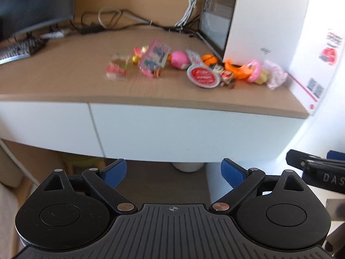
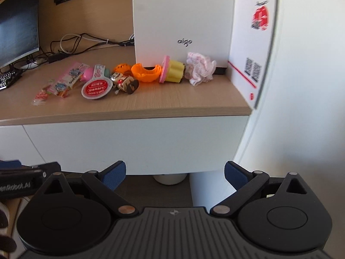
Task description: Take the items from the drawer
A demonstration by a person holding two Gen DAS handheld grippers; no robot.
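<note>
The white drawer front (image 1: 194,133) (image 2: 133,144) under the wooden desk top is closed. Several small items lie in a row on the desk: a round red-and-white tag (image 1: 202,75) (image 2: 96,89), a pink packet (image 1: 154,57) (image 2: 69,79), an orange shell (image 2: 146,72), a yellow-and-pink toy (image 2: 172,71) and a crumpled wrapper (image 2: 199,68). My left gripper (image 1: 173,173) hangs open below and in front of the drawer, holding nothing. My right gripper (image 2: 175,176) is also open and empty at the same height. Each gripper's body shows at the edge of the other's view.
A white computer case (image 2: 183,19) stands at the back right of the desk, with a white card (image 2: 252,43) leaning beside it. A monitor (image 1: 34,2), a keyboard (image 1: 19,48) and cables (image 1: 112,21) fill the back left. A white wall (image 2: 301,108) is on the right.
</note>
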